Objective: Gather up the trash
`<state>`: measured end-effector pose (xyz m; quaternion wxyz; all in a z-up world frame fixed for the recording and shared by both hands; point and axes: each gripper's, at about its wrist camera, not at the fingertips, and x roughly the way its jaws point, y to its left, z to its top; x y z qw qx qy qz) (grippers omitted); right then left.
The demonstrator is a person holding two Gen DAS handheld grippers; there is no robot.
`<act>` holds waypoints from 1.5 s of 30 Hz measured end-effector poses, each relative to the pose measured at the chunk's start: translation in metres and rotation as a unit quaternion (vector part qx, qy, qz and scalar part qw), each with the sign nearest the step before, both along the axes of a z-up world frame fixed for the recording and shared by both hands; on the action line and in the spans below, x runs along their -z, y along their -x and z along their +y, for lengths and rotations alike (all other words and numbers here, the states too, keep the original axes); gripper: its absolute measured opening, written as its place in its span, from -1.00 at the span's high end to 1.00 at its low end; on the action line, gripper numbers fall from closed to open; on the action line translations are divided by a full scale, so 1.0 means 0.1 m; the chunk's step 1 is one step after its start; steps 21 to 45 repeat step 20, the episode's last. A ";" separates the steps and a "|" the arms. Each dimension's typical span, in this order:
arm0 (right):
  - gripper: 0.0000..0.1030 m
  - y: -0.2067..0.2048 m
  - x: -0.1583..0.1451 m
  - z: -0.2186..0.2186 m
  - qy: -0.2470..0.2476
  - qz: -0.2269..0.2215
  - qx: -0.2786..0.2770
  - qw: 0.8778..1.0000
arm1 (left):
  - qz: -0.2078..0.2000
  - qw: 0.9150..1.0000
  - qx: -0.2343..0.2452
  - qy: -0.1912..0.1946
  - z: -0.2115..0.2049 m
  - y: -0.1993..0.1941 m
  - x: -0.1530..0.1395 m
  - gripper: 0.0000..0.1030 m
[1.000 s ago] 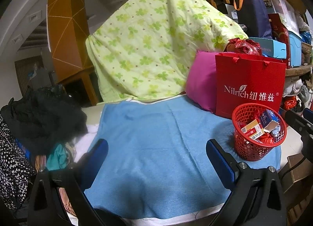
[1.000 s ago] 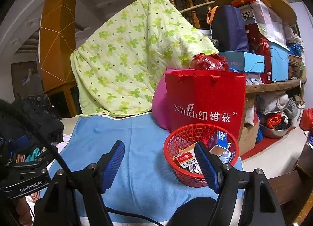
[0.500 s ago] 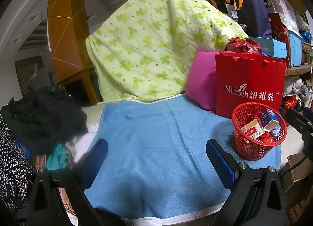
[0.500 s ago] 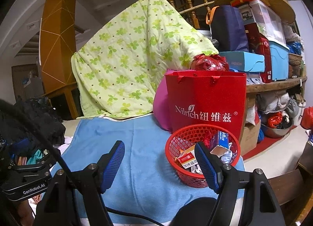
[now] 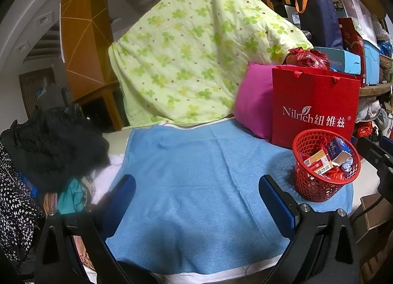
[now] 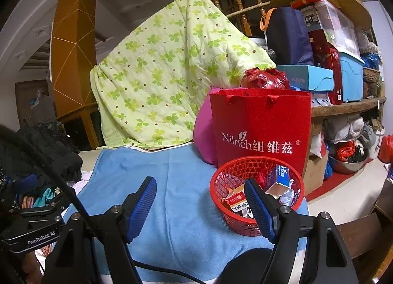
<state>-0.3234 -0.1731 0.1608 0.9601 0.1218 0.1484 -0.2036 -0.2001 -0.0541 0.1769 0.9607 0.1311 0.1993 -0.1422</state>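
We hold our left gripper (image 5: 196, 200) with jaws spread wide and empty, well left of the red basket (image 5: 316, 185), and our right gripper (image 6: 201, 200), equally spread, just before it.

From my left tongs (image 5: 196, 200) I see the basket (image 5: 312, 190) of cartons (image 5: 319, 161) at the cloth's (image 5: 196, 173) right edge, the paper bag (image 5: 314, 102) behind it, the cushion (image 5: 253, 102) left of that bag, and the quilt (image 5: 191, 63) behind.
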 end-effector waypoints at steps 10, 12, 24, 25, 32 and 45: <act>-0.50 -0.04 0.05 -0.09 -0.009 0.004 0.010 1.000 | 0.006 1.000 0.003 -0.001 -0.01 -0.08 0.04 -0.94; -0.50 -0.06 0.07 -0.12 -0.012 0.004 0.013 1.000 | 0.007 1.000 0.004 -0.002 -0.03 -0.09 0.07 -0.94; -0.50 -0.46 0.10 0.01 0.016 0.010 -0.025 1.000 | 0.006 0.999 -0.021 0.033 0.16 -0.53 0.19 -0.94; -0.50 -0.46 0.10 0.01 0.016 0.010 -0.025 1.000 | 0.006 0.999 -0.021 0.033 0.16 -0.53 0.19 -0.94; -0.50 -0.46 0.10 0.01 0.016 0.010 -0.025 1.000 | 0.006 0.999 -0.021 0.033 0.16 -0.53 0.19 -0.94; -0.50 -0.46 0.10 0.01 0.016 0.010 -0.025 1.000 | 0.006 0.999 -0.021 0.033 0.16 -0.53 0.19 -0.94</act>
